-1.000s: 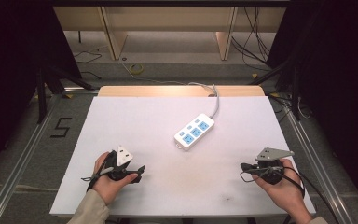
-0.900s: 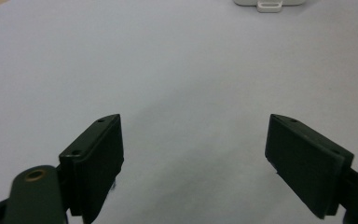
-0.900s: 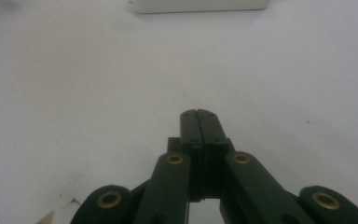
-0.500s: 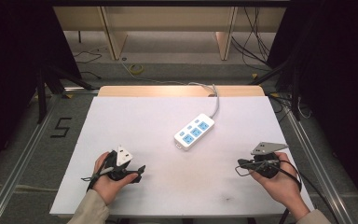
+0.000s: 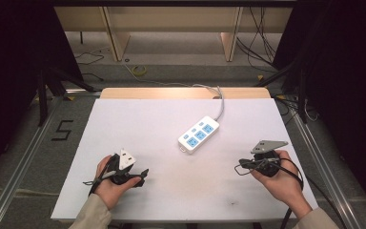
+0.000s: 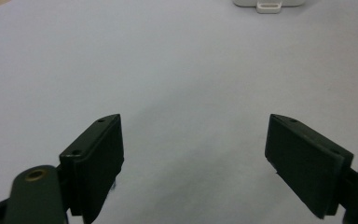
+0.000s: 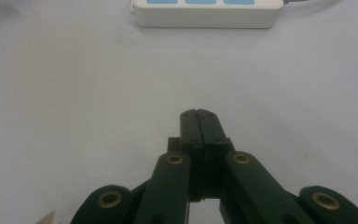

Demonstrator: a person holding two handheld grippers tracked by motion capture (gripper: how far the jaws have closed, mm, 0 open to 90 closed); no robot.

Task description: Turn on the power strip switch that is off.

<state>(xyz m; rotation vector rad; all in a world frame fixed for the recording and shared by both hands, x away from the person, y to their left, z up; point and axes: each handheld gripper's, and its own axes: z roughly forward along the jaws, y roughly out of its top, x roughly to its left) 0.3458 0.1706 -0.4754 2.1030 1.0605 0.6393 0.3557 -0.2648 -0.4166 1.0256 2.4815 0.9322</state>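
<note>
Tongs first: the left tongs (image 6: 193,158) gape wide and empty, the right tongs (image 7: 199,116) are pressed together on nothing. White power strip (image 5: 199,135) lies ahead between them on the table (image 5: 138,119); the right pair should open before reaching its end.

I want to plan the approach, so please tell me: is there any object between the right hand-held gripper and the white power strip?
Nothing visible: bare white table lies between the right hand-held gripper and the power strip.
</note>
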